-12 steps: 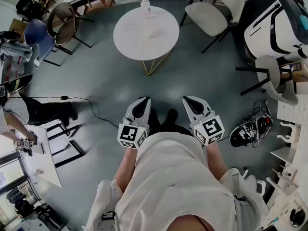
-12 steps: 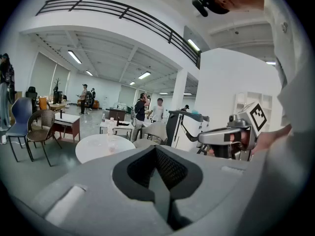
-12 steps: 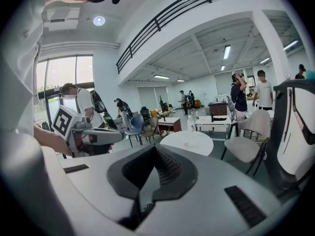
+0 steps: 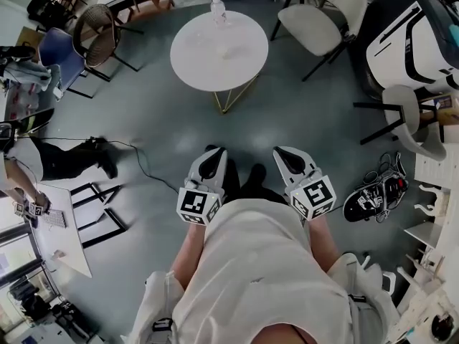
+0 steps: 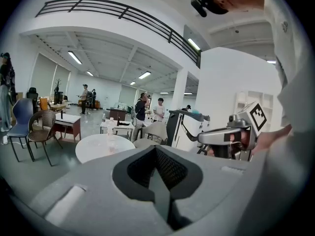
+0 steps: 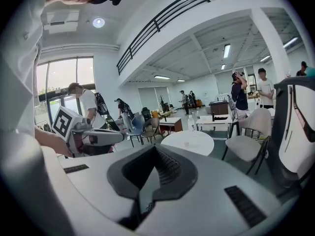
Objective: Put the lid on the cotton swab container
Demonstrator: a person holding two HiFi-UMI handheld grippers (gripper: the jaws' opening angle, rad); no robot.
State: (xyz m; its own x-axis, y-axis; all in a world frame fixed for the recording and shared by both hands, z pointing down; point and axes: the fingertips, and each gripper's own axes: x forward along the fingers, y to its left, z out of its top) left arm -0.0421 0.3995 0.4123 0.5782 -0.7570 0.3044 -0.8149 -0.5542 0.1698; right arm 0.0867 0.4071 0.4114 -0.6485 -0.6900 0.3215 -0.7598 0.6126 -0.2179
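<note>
A person in a pale top stands on the grey floor [image 4: 158, 120] of an open hall, holding a two-jaw tool in each hand at waist level. Well ahead of both grippers sits a round white table [image 4: 208, 63], with a cream chair [image 4: 315, 20] beyond it on the right gripper's side. The left gripper [image 4: 213, 153] and right gripper [image 4: 284, 151] point side by side toward the table, each with its jaws closed together on nothing. A clear bottle [image 4: 217, 9] stands at the table's far edge. Nearer its middle lies a small clear object [image 4: 228, 49], too small to say whether it is the cotton swab container or what it holds.
</note>
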